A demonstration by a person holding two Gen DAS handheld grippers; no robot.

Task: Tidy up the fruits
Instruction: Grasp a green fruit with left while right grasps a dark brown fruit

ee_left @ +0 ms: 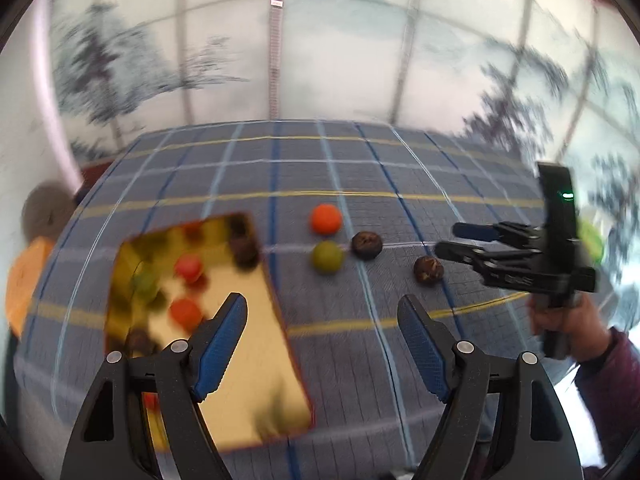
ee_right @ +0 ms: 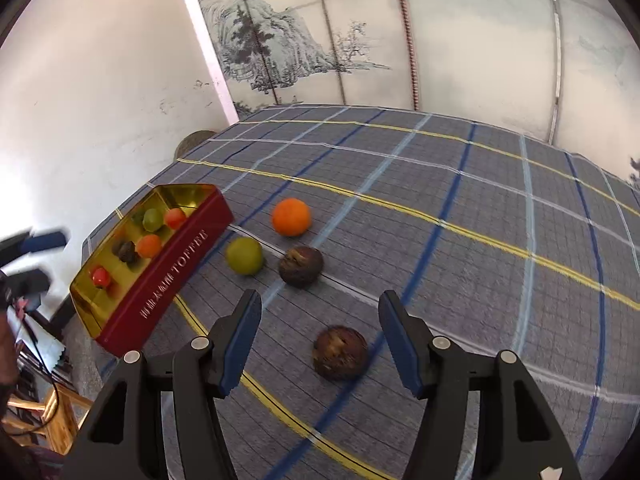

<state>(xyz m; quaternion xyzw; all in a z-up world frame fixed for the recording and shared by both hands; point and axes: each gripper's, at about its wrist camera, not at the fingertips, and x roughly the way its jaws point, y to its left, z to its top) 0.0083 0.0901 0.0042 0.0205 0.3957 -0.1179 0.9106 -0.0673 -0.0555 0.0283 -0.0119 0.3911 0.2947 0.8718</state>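
A red tin with a gold inside (ee_right: 168,276) (ee_left: 240,360) lies on the plaid cloth at the left and holds several small fruits. On the cloth lie an orange fruit (ee_right: 291,217) (ee_left: 326,219), a green fruit (ee_right: 244,256) (ee_left: 327,256) and two dark brown fruits, one farther (ee_right: 301,266) (ee_left: 366,245) and one nearer (ee_right: 340,353) (ee_left: 428,270). My right gripper (ee_right: 320,332) is open, its fingers either side of the nearer brown fruit, apart from it. It also shows in the left wrist view (ee_left: 448,240). My left gripper (ee_left: 322,328) is open and empty, above the tin's right edge.
The plaid cloth (ee_right: 480,240) covers the table. A painted screen (ee_right: 360,40) stands behind it, a white wall (ee_right: 100,80) to the left. Wooden furniture (ee_right: 48,420) stands low at the left, beyond the table's edge.
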